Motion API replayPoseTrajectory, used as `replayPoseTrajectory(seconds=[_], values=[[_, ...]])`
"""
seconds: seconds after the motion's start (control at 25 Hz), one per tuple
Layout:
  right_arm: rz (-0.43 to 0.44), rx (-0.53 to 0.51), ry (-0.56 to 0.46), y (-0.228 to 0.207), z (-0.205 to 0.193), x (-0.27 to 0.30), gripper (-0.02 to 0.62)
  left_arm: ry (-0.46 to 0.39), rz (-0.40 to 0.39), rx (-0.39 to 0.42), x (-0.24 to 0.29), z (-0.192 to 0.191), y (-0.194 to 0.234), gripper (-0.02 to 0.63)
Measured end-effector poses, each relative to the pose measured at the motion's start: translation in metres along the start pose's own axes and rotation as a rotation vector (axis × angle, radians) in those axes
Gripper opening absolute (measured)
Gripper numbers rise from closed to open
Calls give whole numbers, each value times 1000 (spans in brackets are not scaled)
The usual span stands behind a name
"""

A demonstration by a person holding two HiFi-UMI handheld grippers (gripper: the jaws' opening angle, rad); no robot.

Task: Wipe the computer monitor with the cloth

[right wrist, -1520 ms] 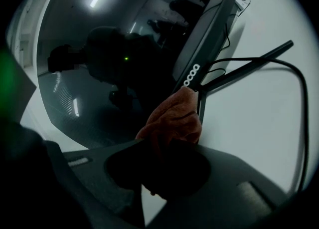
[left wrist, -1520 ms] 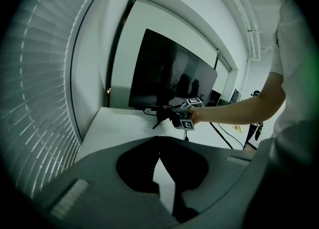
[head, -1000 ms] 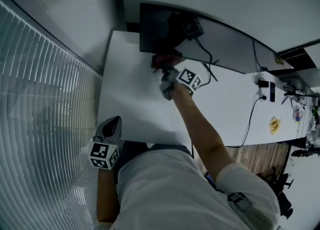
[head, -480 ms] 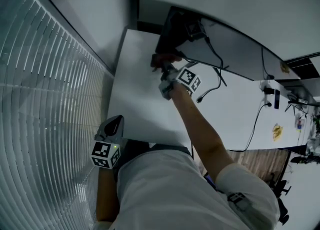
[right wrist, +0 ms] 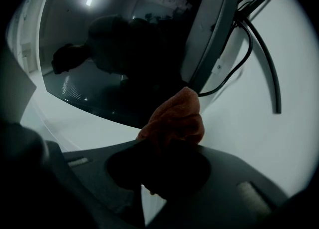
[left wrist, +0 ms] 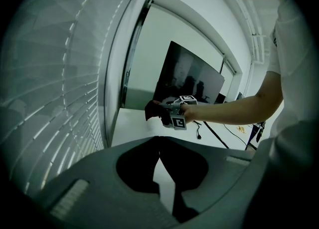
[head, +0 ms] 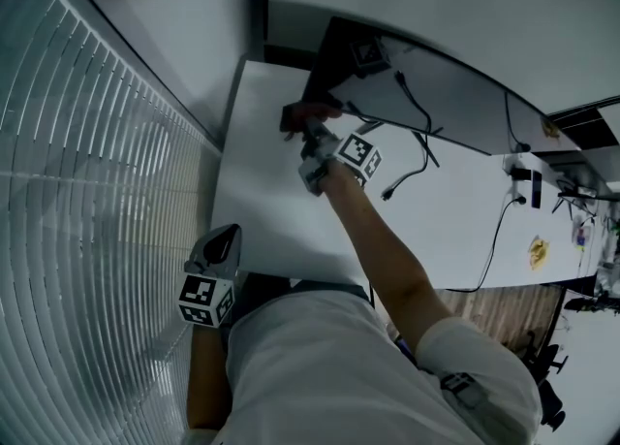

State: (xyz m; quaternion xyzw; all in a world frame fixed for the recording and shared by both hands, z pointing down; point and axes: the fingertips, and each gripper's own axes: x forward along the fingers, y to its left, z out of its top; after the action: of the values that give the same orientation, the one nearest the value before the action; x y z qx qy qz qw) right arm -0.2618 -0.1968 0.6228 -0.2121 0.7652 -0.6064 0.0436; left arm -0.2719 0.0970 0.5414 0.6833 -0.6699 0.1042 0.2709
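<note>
A dark computer monitor (head: 334, 50) stands at the back of the white table (head: 266, 210); its screen (right wrist: 114, 63) fills the upper left of the right gripper view. My right gripper (head: 306, 135) is shut on a bunched orange-brown cloth (right wrist: 175, 117), held just off the screen's lower corner. In the head view the cloth (head: 294, 117) looks dark. The left gripper view shows the cloth (left wrist: 151, 109) in front of the monitor (left wrist: 192, 78). My left gripper (head: 223, 242) hangs at the table's near edge with its jaws together and nothing between them.
Window blinds (head: 87, 191) run along the whole left side. Black cables (head: 412, 157) trail from behind the monitor across the table. A power strip (head: 528, 186) and a small yellow item (head: 535, 251) lie at the far right.
My right gripper has carried the cloth a little to the left along the monitor's lower edge. The left gripper has stayed put.
</note>
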Motion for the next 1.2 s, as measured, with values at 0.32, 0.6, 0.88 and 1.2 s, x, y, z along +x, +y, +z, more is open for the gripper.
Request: replayPoseTrajectory(seconds=[0.32,0.6,0.88,1.2], values=[[82,-2,42,37,-19,-6,71,-15,-23,28,10,8,-7,6],[144,-144,103,84,-29,-34,71,-48,-34,57,16,30,-19,6],[155,-315,112,108,-15,-88,71,-76,-90,100,34,57,-53,6],[102,-573,87,117,15,-164,71,-118,-175,138,61,82,-98,6]])
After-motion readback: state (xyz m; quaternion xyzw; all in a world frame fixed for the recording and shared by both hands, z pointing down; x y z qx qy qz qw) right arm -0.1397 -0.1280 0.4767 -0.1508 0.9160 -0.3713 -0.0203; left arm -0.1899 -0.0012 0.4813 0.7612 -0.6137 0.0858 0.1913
